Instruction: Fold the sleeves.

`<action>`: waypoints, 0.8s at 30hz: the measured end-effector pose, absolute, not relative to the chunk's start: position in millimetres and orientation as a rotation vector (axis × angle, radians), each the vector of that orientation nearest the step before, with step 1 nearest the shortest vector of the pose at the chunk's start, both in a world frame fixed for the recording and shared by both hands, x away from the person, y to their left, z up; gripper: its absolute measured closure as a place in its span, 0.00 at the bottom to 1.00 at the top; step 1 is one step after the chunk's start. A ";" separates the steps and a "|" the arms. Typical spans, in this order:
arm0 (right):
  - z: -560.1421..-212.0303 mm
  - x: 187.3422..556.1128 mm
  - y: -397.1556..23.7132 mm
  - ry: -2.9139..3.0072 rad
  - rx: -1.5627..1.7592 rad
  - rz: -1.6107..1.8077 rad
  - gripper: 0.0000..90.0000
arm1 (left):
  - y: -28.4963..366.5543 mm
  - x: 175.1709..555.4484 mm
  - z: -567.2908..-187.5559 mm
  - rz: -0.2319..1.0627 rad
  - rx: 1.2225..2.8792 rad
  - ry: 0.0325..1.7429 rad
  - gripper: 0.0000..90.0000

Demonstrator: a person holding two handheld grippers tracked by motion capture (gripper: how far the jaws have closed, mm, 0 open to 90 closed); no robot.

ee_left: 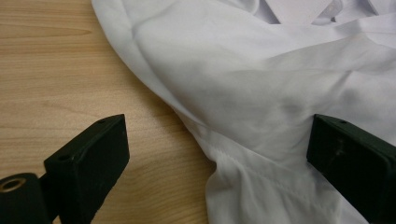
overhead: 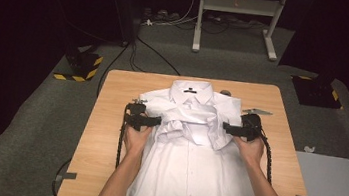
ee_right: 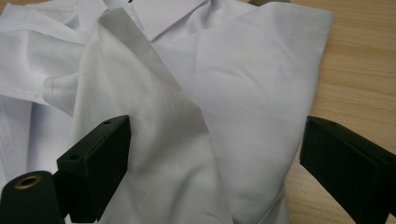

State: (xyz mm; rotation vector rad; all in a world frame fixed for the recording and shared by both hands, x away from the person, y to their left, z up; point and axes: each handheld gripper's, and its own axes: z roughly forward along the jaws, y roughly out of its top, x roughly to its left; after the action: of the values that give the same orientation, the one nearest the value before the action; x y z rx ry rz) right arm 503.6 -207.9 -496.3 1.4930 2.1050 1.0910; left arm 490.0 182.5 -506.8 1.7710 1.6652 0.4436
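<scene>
white shirt (overhead: 193, 171) lying buttoned on wooden table (overhead: 109, 120), sleeves folded inward; left gripper (overhead: 155, 121) and right gripper (overhead: 226, 128) hovering at its sides, jaws standing wide, gripping nothing.

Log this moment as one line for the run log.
stage: shirt fold | left gripper: open | right gripper: open | white shirt: sleeves folded in, on table
</scene>
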 end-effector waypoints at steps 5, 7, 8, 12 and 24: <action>-508.2 514.8 -209.0 2.085 1.565 1.070 0.11 | 178.4 500.5 -511.0 0.436 1.813 1.681 0.06; -514.2 518.8 -210.6 2.087 1.589 1.040 0.11 | 177.1 503.8 -512.6 0.432 1.820 1.692 0.06; -517.2 520.8 -211.8 2.088 1.601 1.031 0.11 | 176.8 505.6 -513.5 0.424 1.825 1.699 0.06; -527.4 527.4 -215.7 2.101 1.641 1.004 0.11 | 173.6 510.1 -518.7 0.434 1.837 1.719 0.08; -527.5 538.2 -200.3 2.207 1.526 0.873 0.21 | 161.9 514.7 -524.4 0.540 1.982 1.701 0.19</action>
State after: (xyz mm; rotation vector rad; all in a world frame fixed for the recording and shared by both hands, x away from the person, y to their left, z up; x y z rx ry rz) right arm 538.2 -200.3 -527.5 1.5260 2.2069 0.8732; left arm 514.7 161.9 -524.4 1.9816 1.7011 0.5395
